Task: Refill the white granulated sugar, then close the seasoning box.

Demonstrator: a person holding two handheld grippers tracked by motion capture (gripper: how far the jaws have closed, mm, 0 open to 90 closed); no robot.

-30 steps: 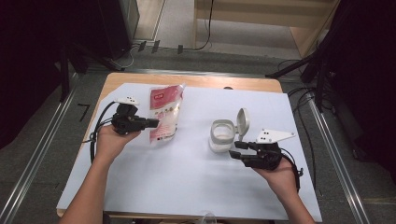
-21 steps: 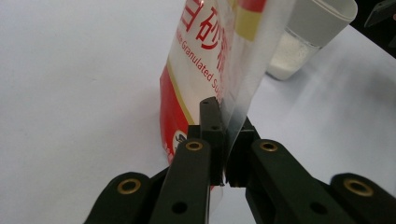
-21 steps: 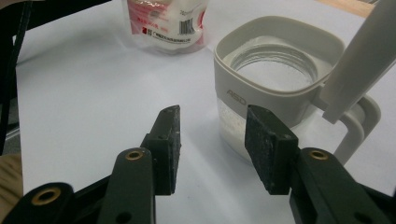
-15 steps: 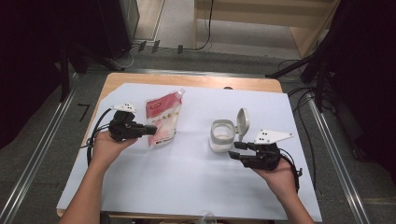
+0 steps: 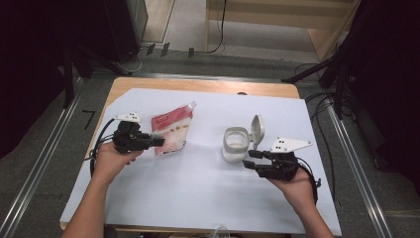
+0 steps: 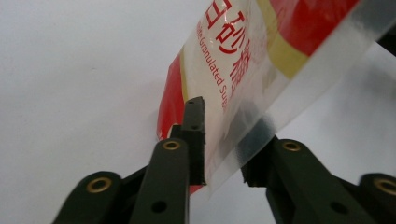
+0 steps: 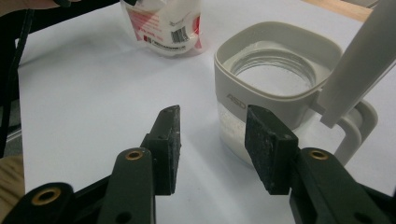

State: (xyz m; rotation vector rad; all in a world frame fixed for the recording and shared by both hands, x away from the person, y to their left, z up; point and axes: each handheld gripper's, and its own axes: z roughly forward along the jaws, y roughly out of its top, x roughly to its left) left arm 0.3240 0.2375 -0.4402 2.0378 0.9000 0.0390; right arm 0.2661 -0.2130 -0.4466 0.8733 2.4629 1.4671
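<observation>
A white-covered table [image 5: 198,198] bears a sugar pouch [image 5: 172,130] (red-printed) and lidded jar [image 5: 236,143].

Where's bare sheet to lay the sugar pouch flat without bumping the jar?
Widest free patch: the white sheet between the two forearms, nearer than the sugar pouch and jar. The strip between pouch and jar is also bare, but narrower. Crowded: around the jar, with its raised lid and the right gripper beside it.

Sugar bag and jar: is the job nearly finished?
Looks close. Done: the jar has white sugar inside, and the sugar bag is down on the table. In hand: the left gripper has just been opening its jaws, the bag's clear edge between them. Left, probably: shutting the upright lid; the right gripper sits open beside the jar.
</observation>
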